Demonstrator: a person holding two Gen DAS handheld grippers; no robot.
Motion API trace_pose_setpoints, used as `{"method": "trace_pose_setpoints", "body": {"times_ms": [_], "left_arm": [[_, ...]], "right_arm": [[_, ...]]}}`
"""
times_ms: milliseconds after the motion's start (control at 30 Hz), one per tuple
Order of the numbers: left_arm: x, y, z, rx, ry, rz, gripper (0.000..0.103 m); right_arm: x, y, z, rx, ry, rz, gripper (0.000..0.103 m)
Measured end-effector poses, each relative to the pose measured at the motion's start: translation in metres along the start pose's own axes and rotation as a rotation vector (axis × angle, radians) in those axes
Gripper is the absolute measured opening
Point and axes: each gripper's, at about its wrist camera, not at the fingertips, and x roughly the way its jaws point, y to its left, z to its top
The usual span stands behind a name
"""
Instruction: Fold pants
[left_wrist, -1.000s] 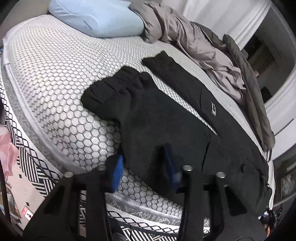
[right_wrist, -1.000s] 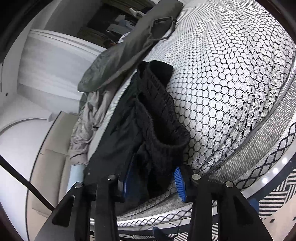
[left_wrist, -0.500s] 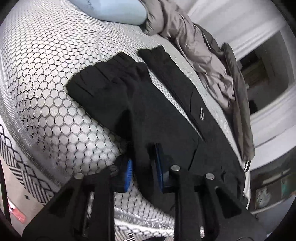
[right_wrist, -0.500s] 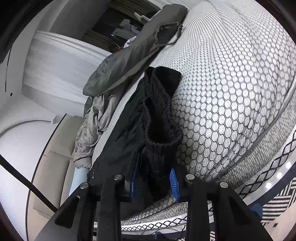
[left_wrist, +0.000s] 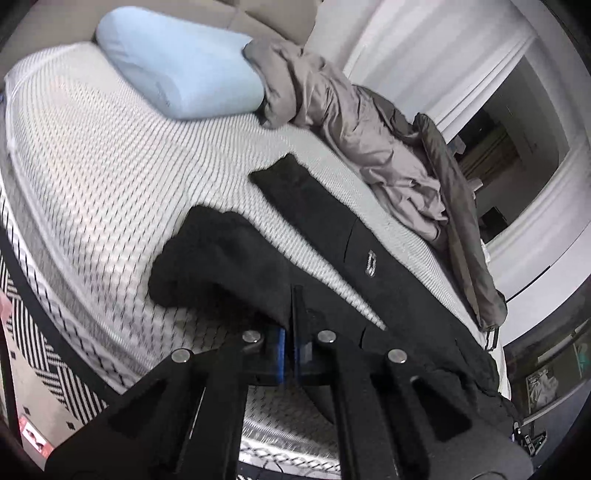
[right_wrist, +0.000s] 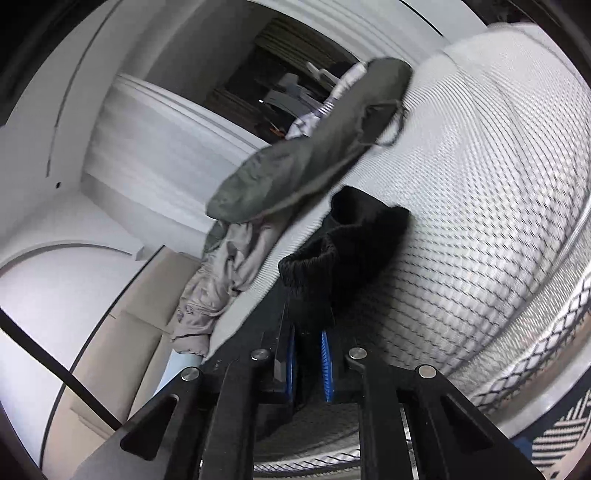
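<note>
I am gripping the pants (left_wrist: 332, 236) with both tools at the near edge of the mattress (left_wrist: 92, 177), which I take as my landmark. The pants are lying black and stretched across the mattress, one leg running toward the pale blue pillow (left_wrist: 177, 70) at its head, the other leg bunched nearer the mattress edge. The grey duvet (left_wrist: 354, 129) is heaped along the far side of the mattress, just beyond the pants.

The left gripper (left_wrist: 290, 354) is clenched flat on the edge of the near leg, its blue pads pressed together with only thin cloth between them. The right gripper (right_wrist: 308, 365) is pinching the thick ribbed waistband (right_wrist: 310, 266), dark fabric filling the narrow gap between its pads, and the band is standing up off the mattress from the pinch.

I am judging this to be the start of the first fold: both holds are made and the near side is being lifted. The next move calls for carrying the near leg up and over toward the far side of the mattress, laying it on the other leg with edges matched, keeping both hands level so the cloth is not twisting, and stopping short of the duvet.
</note>
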Motion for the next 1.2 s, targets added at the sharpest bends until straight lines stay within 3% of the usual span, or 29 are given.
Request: {"method": "trace_pose_setpoints", "body": {"times_ms": [267, 400, 533, 567, 633, 667, 700, 800, 867, 1067, 1200], "left_arm": [[0.034, -0.045, 0.068, 0.054, -0.024, 0.010, 0.000], [0.084, -0.078, 0.114, 0.087, -0.016, 0.030, 0.000], [0.163, -0.116, 0.158, 0.137, 0.013, 0.085, 0.001], [0.188, -0.125, 0.168, 0.154, 0.032, 0.113, 0.006], [0.231, -0.134, 0.183, 0.198, 0.060, 0.175, 0.027], [0.247, -0.132, 0.187, 0.189, 0.078, 0.213, 0.056], [0.257, -0.126, 0.190, 0.138, 0.088, 0.226, 0.064], [0.251, -0.114, 0.188, 0.087, 0.109, 0.142, 0.070], [0.235, -0.115, 0.179, 0.142, 0.098, 0.155, 0.074], [0.178, -0.114, 0.121, 0.165, 0.096, 0.092, 0.078], [0.153, -0.120, 0.063, 0.140, 0.124, 0.040, 0.078]], "right_arm": [[0.030, 0.050, 0.038, -0.052, -0.064, -0.040, 0.011], [0.075, 0.065, 0.076, -0.082, -0.055, -0.089, 0.011], [0.140, 0.065, 0.123, -0.083, -0.016, -0.108, 0.012], [0.157, 0.064, 0.137, -0.081, -0.005, -0.126, 0.013], [0.202, 0.063, 0.165, -0.101, 0.025, -0.191, 0.019], [0.219, 0.060, 0.173, -0.109, 0.043, -0.216, 0.023], [0.238, 0.055, 0.179, -0.107, 0.075, -0.240, 0.035], [0.249, 0.042, 0.180, -0.071, 0.063, -0.321, 0.047], [0.239, 0.040, 0.169, -0.093, 0.058, -0.306, 0.061], [0.185, 0.050, 0.117, -0.189, 0.069, -0.270, 0.083], [0.151, 0.067, 0.080, -0.216, 0.093, -0.241, 0.085]]}}
